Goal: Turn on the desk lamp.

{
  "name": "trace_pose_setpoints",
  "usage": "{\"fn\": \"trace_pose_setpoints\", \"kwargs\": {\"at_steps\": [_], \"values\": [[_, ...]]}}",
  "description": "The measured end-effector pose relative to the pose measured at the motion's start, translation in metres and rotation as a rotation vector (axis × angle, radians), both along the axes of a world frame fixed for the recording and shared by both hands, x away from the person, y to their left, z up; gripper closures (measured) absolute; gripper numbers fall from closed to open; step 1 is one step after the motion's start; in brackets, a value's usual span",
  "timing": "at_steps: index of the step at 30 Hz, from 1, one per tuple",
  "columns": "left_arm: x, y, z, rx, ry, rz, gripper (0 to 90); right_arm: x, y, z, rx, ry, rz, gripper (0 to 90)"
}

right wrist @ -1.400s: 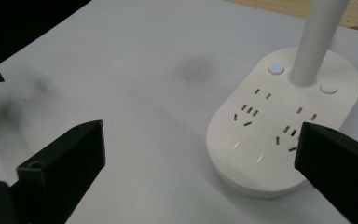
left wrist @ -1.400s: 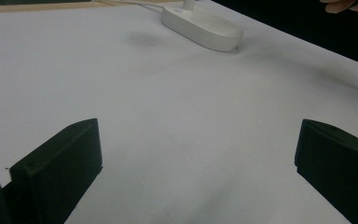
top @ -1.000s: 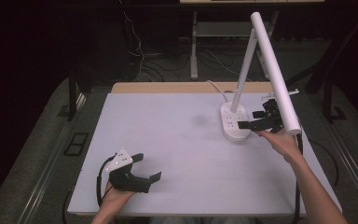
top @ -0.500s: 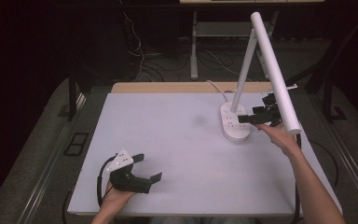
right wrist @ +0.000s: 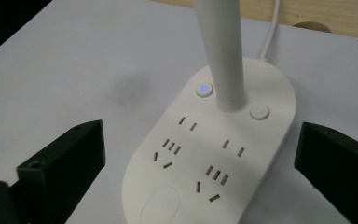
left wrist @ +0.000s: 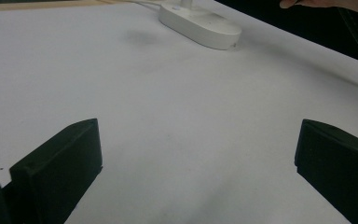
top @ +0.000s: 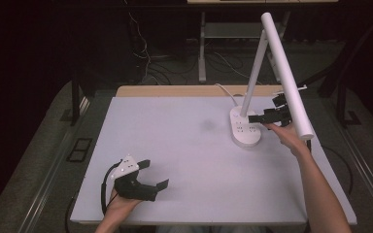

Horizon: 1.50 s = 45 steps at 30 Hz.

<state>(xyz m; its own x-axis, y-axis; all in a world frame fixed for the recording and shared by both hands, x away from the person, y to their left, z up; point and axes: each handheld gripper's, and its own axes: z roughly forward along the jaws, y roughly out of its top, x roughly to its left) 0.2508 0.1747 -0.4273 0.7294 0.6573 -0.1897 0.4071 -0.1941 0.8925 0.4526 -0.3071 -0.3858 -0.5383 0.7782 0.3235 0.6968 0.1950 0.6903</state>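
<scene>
A white desk lamp stands at the table's back right, with an oval socket base [top: 245,130], an upright stem [top: 253,68] and a long tube head [top: 287,73] slanting down over my right hand. My right gripper [top: 265,111] is open, hovering just right of the base. In the right gripper view its jaws straddle the base [right wrist: 214,158], which carries a blue-lit button [right wrist: 205,88], a plain button [right wrist: 259,112] and several outlets. My left gripper [top: 154,174] rests open near the front left edge with nothing between its jaws. The base [left wrist: 200,28] lies far ahead of it.
The white tabletop [top: 175,145] has a faint grey smudge [top: 206,125] left of the lamp. The lamp's white cable [right wrist: 272,28] runs off the back edge over a wooden strip [top: 184,91]. Dark floor, cables and metal frames surround the table.
My right gripper has edged a little farther back and left, closer to the lamp base. The left gripper has not moved.
</scene>
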Motion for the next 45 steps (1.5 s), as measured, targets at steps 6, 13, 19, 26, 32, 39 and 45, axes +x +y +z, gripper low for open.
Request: {"fn": "trace_pose_setpoints", "kwargs": {"at_steps": [6, 13, 19, 26, 32, 39, 45], "values": [[0.0, 0.0, 0.0, 0.0, 0.0, 0.0, 0.0, 0.008, -0.002, -0.002, 0.006, 0.002, -0.016, 1.4], [0.0, 0.0, 0.0, -0.002, 0.0, 0.002, 0.0, 0.013, -0.01, -0.002, 0.005, -0.021, -0.037, 16.0], [0.0, 0.0, 0.0, 0.003, -0.001, -0.002, 0.0, 0.017, -0.014, -0.003, 0.009, -0.024, -0.053, 29.0], [0.0, 0.0, 0.0, 0.001, -0.001, 0.0, 0.0, 0.024, -0.016, -0.009, 0.021, -0.022, -0.059, 41.8], [0.0, 0.0, 0.0, 0.003, -0.001, -0.002, 0.0, 0.027, -0.015, -0.014, 0.026, -0.028, -0.059, 51.3], [0.0, 0.0, 0.0, 0.005, -0.003, -0.001, 0.0, 0.031, -0.016, -0.022, 0.046, -0.019, -0.064, 64.2], [0.0, 0.0, 0.0, 0.009, -0.002, -0.003, 0.0, 0.034, -0.016, -0.028, 0.061, -0.016, -0.073, 72.5]]}}
